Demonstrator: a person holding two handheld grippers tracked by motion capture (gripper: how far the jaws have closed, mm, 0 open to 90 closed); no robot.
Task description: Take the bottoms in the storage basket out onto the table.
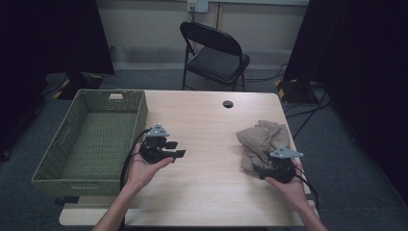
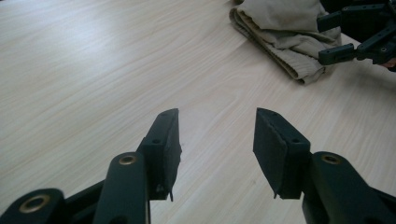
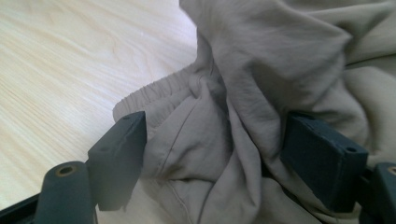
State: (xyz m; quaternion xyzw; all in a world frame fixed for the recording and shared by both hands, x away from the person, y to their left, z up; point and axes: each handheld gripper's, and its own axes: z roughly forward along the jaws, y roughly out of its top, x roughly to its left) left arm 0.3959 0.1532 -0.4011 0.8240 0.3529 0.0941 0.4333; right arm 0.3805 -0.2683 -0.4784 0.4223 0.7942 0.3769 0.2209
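A crumpled beige cloth (image 1: 262,137) with an elastic hem lies at the right of the wooden table (image 1: 207,125). My right gripper (image 1: 258,171) sits at its near edge. In the right gripper view the jaws (image 3: 215,119) stand wide, one on each side of a bunched fold of the cloth (image 3: 261,56), which touches both pads without being clearly squeezed. My left gripper (image 1: 176,149) is held over the bare wood left of centre, pointing right towards the cloth (image 2: 280,28). Its jaws (image 2: 217,114) are open with nothing between them. The left gripper view also shows the right gripper (image 2: 329,37).
A green woven basket (image 1: 142,113) with nothing in it stands at the table's left edge, close to my left hand. A round cable hole (image 1: 228,104) is in the table's far middle. A black folding chair (image 1: 216,53) stands behind the table.
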